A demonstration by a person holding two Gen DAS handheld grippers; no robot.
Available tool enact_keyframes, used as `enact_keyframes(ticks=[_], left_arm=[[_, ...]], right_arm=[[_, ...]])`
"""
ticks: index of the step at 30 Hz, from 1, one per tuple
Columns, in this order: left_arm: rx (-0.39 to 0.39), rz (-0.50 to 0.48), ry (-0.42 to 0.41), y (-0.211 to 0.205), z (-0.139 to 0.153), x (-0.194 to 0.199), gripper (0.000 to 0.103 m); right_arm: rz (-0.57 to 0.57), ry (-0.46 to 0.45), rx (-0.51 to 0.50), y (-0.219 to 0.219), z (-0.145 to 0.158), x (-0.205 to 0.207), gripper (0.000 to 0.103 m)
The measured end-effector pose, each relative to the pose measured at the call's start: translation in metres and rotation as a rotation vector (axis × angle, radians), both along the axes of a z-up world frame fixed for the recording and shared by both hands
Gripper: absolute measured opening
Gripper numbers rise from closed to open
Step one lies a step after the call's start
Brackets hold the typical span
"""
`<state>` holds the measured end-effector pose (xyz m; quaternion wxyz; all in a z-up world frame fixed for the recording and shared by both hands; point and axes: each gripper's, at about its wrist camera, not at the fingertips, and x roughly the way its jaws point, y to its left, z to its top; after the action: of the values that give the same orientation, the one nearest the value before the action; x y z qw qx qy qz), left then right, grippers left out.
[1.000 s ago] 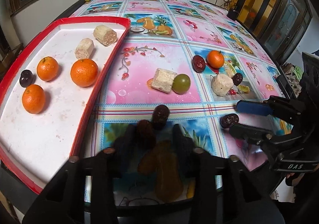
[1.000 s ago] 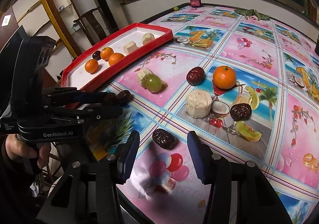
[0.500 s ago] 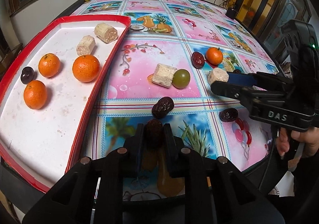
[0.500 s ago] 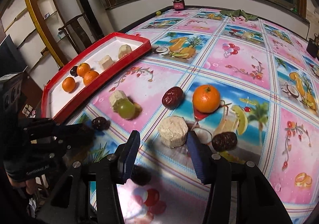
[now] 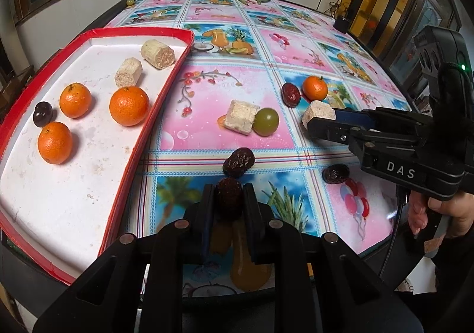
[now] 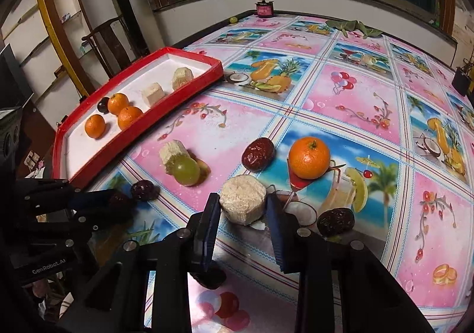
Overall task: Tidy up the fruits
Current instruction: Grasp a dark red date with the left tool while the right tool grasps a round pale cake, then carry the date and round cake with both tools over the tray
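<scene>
So on my end the left gripper [image 5: 228, 195] is clamped on a dark red date [image 5: 228, 195], low in the middle of the left wrist view, right at the near edge of the worktop [image 5: 207, 102]. Another date [image 5: 238, 161] sits just above it, close but I can't tell if they touch.

The right gripper [image 6: 242, 205] has just been closing in on a pale cut chunk [image 6: 242, 202], looks like sugarcane maybe. The chunk is between the fingers: the left pad looks like it's against it, the right one seems to have a sliver of gap, so I wouldn't call it a firm grip.

Around that chunk in the right wrist view: a mandarin [image 6: 309, 157] up and to the right, a red date [image 6: 257, 153] up and left of it, a dark date [image 6: 335, 221] at lower right.

Further left there's a green grape [image 6: 186, 171] touching another pale chunk [image 6: 171, 153].

The red tray [image 5: 124, 173] on the left of the left wrist view already holds three oranges [image 5: 129, 110], two pale chunks [image 5: 157, 54] and a dark fruit [image 5: 43, 115].
</scene>
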<state>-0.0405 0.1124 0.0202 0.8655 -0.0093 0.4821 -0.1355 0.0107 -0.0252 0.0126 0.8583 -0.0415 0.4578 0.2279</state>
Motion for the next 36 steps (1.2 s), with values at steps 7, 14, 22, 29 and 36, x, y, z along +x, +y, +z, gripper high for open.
enact_keyframes(ticks=[7, 14, 22, 29, 36], left_arm=[[-0.022, 0.013, -0.041, 0.009, 0.019, 0.001, 0.016], [-0.034, 0.052, -0.074, 0.026, 0.034, 0.002, 0.016], [-0.043, 0.09, -0.099, 0.043, 0.043, 0.004, 0.016], [-0.05, 0.117, -0.105, 0.055, 0.044, 0.005, 0.016], [-0.058, 0.138, -0.108, 0.064, 0.044, 0.006, 0.016]], right_arm=[[0.026, -0.03, 0.028, 0.006, 0.016, -0.007, 0.032], [0.045, -0.046, 0.052, 0.012, 0.029, -0.01, 0.032], [0.076, -0.073, 0.072, 0.025, 0.044, -0.012, 0.032], [0.094, -0.081, 0.08, 0.032, 0.05, -0.011, 0.032], [0.107, -0.082, 0.082, 0.04, 0.052, -0.01, 0.032]])
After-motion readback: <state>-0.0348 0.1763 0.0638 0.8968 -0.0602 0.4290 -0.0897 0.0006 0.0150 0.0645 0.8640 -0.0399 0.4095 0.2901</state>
